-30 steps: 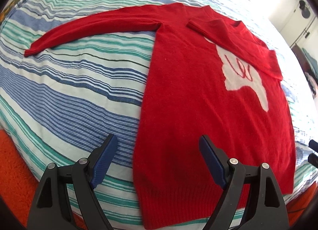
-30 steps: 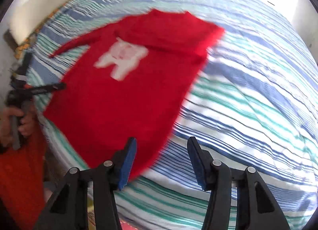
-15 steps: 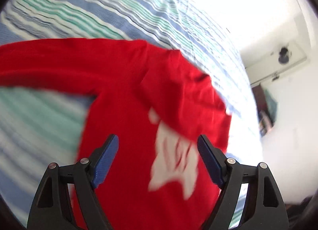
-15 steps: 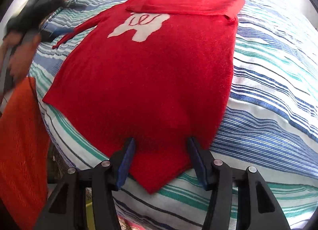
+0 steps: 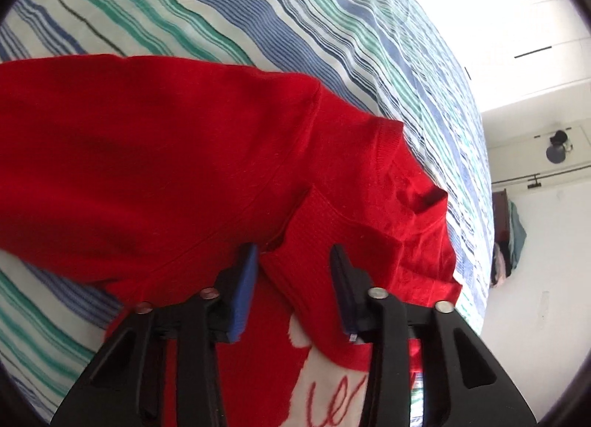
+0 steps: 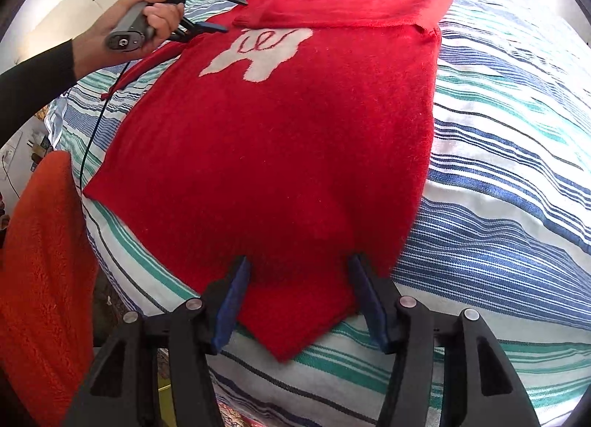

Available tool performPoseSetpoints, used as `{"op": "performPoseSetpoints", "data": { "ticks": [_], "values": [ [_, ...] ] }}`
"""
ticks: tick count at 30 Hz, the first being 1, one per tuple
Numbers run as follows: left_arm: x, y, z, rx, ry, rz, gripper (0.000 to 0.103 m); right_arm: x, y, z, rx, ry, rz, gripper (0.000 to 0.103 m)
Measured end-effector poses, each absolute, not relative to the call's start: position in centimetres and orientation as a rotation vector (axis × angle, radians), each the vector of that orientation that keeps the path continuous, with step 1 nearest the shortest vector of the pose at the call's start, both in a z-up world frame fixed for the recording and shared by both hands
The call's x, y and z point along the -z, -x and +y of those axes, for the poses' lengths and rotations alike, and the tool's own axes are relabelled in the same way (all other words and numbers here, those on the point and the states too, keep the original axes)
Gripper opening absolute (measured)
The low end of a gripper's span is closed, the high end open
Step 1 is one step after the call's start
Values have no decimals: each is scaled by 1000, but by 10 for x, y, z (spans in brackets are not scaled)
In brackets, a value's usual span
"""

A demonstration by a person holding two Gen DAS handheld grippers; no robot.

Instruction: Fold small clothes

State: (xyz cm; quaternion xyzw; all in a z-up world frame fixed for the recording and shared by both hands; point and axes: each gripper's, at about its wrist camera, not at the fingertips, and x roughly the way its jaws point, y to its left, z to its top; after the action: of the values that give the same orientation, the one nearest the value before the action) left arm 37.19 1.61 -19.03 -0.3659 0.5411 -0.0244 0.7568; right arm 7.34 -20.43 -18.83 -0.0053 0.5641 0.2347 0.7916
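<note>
Sweater (image 6: 280,153) first: the red sweater lies flat on your striped bed cover (image 6: 498,176), front side up, with a white shape (image 6: 258,54) and red squiggles on its chest. One sleeve is folded across the top, near 12 o'clock in your right camera, and its cuff (image 6: 245,20) points to 10 o'clock. The other sleeve (image 6: 144,68) sticks out from under your left hand (image 6: 147,26) toward 9 o'clock. Your left claw (image 6: 225,15) is at 11 o'clock in that view, right by the cuff of the folded sleeve. In your left camera the left claw (image 5: 293,275) sits low at 6 o'clock, its jaws are closing, and the folded sleeve's cuff (image 5: 314,242) lies between the blue pads (image 5: 243,290). They are narrow now, but you can still see a gap on each side, so they do not pinch the cloth. Your right claw (image 6: 297,279) is at 6 o'clock in your right camera, at the sweater's bottom edge. Its jaws are opening, about half wide, with the bottom corner (image 6: 295,327) of the sweater between them. The tips rest on the red cloth, but you cannot tell if they press it. A fuzzy orange cloth (image 6: 40,264) hangs at 8 o'clock, beside the bed. Your dark sleeve (image 6: 33,83) shows at 9 o'clock.
</note>
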Motion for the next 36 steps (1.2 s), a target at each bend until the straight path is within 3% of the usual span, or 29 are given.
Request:
{"op": "performPoseSetpoints", "data": {
  "ticks": [3,9,11,12,13,18,24,31,36],
  "values": [
    [192,-374,11,63,748,1188,7,189,-73,-204,-506,11,1211,58],
    [159,-334,13,-37,553,1128,8,189,-73,-205,-506,10,1210,59],
    [161,-331,9,-86,459,1167,24,190,-72,-205,-507,6,1206,59],
    [164,-332,8,-107,426,1200,49,190,-72,-205,-508,3,1205,60],
    [166,-332,6,-118,403,1231,63,190,-72,-205,-509,1,1205,60],
    [149,-296,6,-81,393,1171,74,188,-71,-201,-509,57,1217,61],
    [139,-207,5,-76,190,1145,84,184,-67,-196,-474,163,1271,61],
    [157,-140,19,-147,146,1175,85,184,-65,-209,-435,123,1319,64],
    [137,-139,14,-217,54,1073,86,158,-56,-212,-359,118,1242,63]
  ]
}}
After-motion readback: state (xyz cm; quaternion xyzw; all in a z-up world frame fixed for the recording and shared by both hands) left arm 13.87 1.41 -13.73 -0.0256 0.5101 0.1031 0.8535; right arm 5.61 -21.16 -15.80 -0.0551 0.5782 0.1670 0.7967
